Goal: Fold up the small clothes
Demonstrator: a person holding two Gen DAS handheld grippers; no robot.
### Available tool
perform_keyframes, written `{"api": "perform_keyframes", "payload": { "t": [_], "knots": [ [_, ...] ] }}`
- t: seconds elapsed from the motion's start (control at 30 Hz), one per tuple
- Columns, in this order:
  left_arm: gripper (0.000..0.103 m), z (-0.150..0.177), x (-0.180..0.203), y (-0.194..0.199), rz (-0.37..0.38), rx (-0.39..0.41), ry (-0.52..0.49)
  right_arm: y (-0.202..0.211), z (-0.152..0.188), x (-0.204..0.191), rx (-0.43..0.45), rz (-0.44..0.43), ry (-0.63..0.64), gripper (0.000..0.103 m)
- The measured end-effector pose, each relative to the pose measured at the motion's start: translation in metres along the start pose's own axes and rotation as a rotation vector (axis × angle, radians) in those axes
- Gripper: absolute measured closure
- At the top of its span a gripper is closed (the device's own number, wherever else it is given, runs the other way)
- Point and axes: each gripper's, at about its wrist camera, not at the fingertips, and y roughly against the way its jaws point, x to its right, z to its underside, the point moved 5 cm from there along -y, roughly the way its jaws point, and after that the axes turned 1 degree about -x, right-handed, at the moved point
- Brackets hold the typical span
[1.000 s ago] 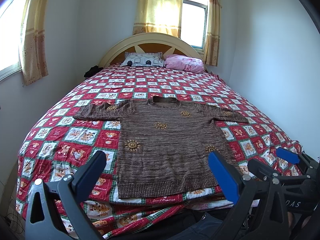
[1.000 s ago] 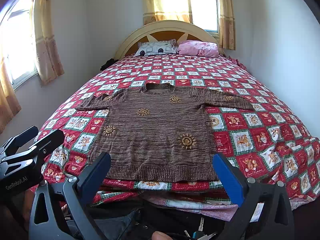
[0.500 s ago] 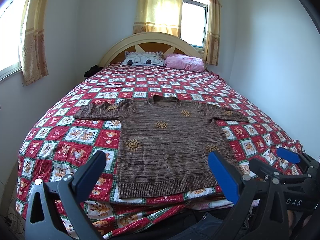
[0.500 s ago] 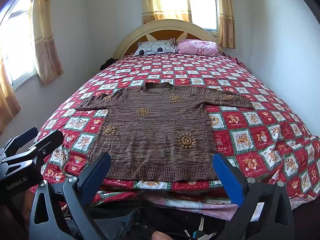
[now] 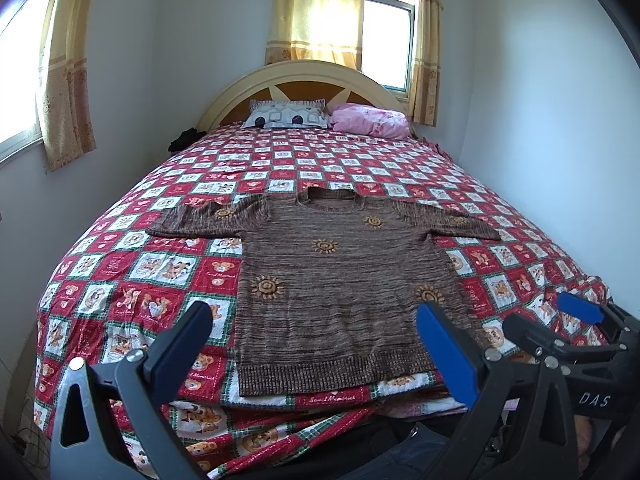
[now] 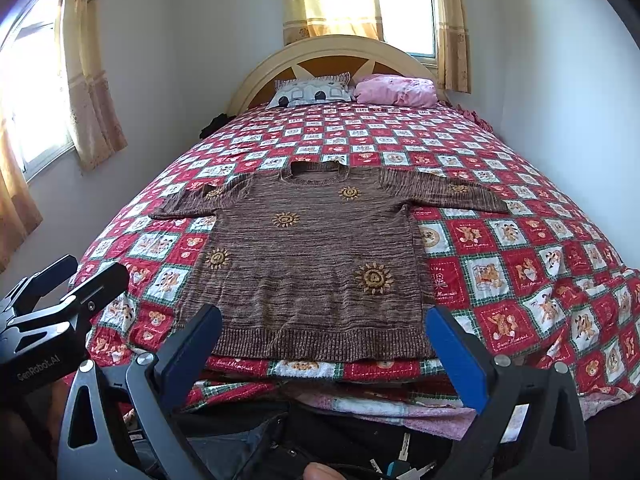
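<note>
Here, brown sweater point(image 5: 340, 276) lies flat, sleeves out; left claw point(image 5: 316, 344) and right claw point(image 6: 324, 344) spread.

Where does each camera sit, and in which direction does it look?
Left wrist: on the left tool at the bed's foot, facing the headboard over the brown sweater; its open fingers and the right tool show.
Right wrist: on the right tool, same direction, slightly further right; its open fingers and the left tool show.
Shared: sweater, red quilt, pillows, window.
</note>
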Motion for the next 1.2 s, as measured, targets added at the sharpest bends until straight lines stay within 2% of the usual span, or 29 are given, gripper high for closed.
{"api": "perform_keyframes", "payload": {
  "t": [0.1, 0.33, 0.5, 0.77, 1.2],
  "knots": [
    [0.0, -0.003, -0.002, -0.008, -0.009, -0.005, -0.014, -0.007, -0.004, 0.006, 0.017, 0.002, 0.005, 0.001],
    [0.0, -0.016, -0.013, -0.049, -0.115, -0.02, -0.086, -0.044, -0.017, 0.028, 0.026, 0.037, 0.035, 0.001],
    [0.0, -0.027, -0.015, -0.092, -0.101, -0.085, -0.133, -0.094, -0.026, 0.054, -0.031, 0.032, 0.061, 0.001],
    [0.0, -0.062, -0.016, -0.168, -0.141, -0.106, -0.177, -0.161, -0.057, 0.126, -0.064, 0.085, 0.002, 0.001],
    [0.0, -0.097, 0.027, -0.284, -0.101, -0.147, -0.219, -0.251, -0.109, 0.245, -0.092, 0.201, -0.145, 0.001]
  ]
}}
